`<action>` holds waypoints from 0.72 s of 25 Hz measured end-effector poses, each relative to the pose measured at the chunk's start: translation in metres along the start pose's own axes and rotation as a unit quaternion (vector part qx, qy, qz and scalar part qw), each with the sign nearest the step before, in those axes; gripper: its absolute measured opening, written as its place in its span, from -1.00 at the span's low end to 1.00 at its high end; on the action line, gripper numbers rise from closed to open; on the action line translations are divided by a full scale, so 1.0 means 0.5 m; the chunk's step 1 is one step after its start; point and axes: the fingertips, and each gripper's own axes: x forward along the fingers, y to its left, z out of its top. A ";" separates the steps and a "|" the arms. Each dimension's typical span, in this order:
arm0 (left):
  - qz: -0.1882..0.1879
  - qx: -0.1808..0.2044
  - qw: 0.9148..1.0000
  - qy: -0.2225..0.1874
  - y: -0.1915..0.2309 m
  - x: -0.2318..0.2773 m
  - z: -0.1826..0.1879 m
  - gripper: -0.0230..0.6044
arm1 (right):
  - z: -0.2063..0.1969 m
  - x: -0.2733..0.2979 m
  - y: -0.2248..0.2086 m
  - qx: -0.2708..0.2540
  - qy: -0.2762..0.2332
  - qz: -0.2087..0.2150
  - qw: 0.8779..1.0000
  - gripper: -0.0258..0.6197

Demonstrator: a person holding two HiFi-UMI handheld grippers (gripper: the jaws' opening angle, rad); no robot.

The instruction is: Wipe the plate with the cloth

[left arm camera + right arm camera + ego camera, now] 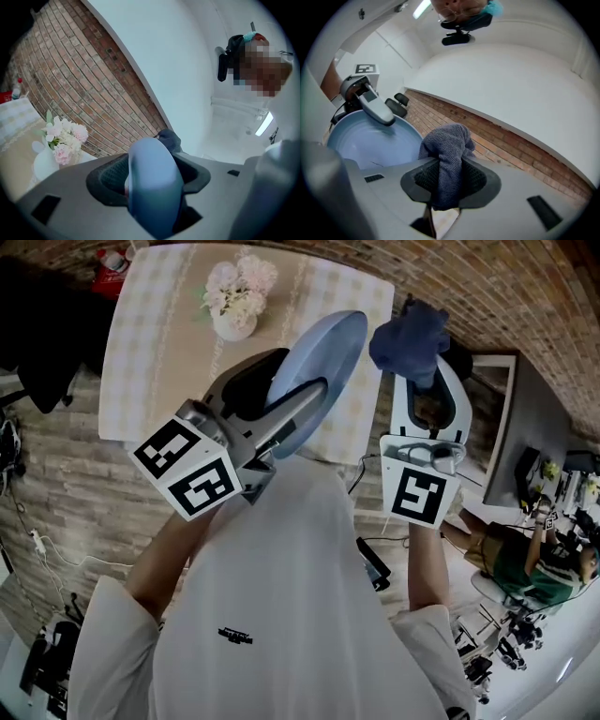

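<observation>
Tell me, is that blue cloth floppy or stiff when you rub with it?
Probably floppy: the cloth bunches and droops where the right gripper pinches it. Its fuzzy weave likely grips rather than slips, and it looks light.

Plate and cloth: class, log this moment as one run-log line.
left gripper: shut on plate | right gripper: shut on cloth | plate: tilted on edge, held over table | cloth: beside plate rim

place: dining corner | brick wall (525,306) | clothed table (141,362) | flower vase (234,324)
</observation>
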 end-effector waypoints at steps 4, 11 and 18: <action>0.016 0.024 1.000 -0.003 0.014 -0.009 0.008 -0.05 | -0.034 -0.026 -0.037 0.049 0.010 -0.029 0.998 -0.53; 0.028 0.025 0.999 -0.019 0.047 -0.017 0.041 -0.05 | -0.142 -0.062 -0.008 0.198 0.093 -0.027 0.975 -0.53; 0.037 0.038 0.999 -0.004 0.071 -0.016 0.024 -0.05 | -0.203 -0.121 0.036 0.254 0.139 -0.040 0.956 -0.54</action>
